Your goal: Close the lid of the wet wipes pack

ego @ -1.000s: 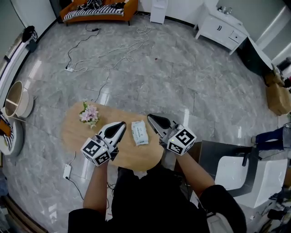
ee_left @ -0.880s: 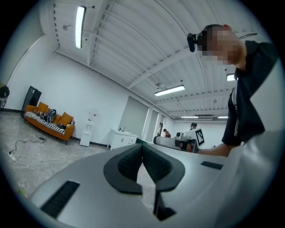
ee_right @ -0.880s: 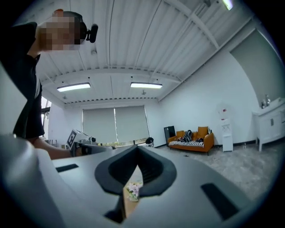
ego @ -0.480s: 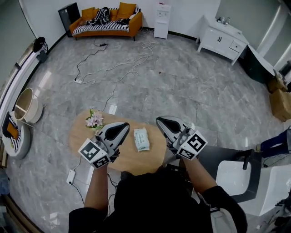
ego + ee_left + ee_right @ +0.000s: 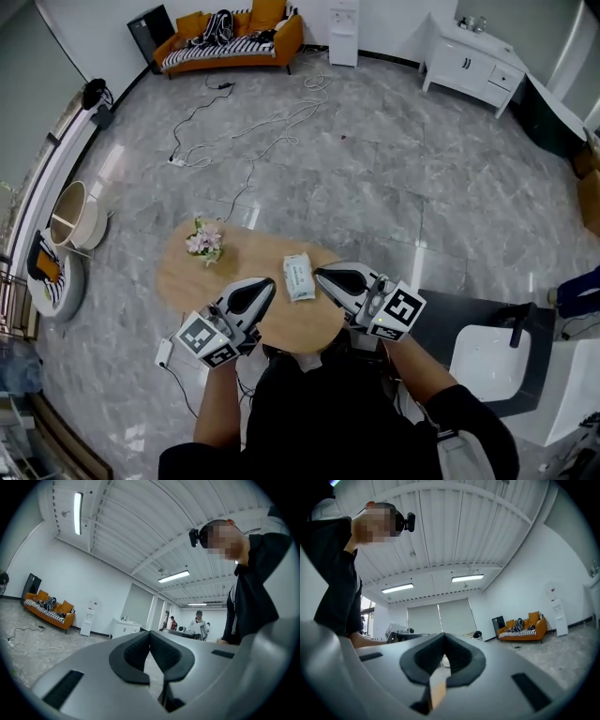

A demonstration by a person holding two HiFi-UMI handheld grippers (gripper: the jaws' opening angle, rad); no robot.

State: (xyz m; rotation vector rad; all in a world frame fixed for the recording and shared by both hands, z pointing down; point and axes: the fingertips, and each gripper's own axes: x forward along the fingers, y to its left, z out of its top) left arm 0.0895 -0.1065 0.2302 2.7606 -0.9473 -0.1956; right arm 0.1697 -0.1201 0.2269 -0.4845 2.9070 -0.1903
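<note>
Wet wipes pack (image 5: 298, 277) on round surface (image 5: 187, 278), between left gripper (image 5: 266, 283) and right gripper (image 5: 320, 274); all fingers closed, empty. Risk: unbraced press slides pack.

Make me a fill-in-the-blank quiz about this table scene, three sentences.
The white wet wipes pack lies ____ the left gripper and the right gripper on the round wooden table.
Both grippers' jaws are ____.
The small bunch of pink flowers stands to the pack's ____ in the head view.
Missing words: between; shut; left.
</note>
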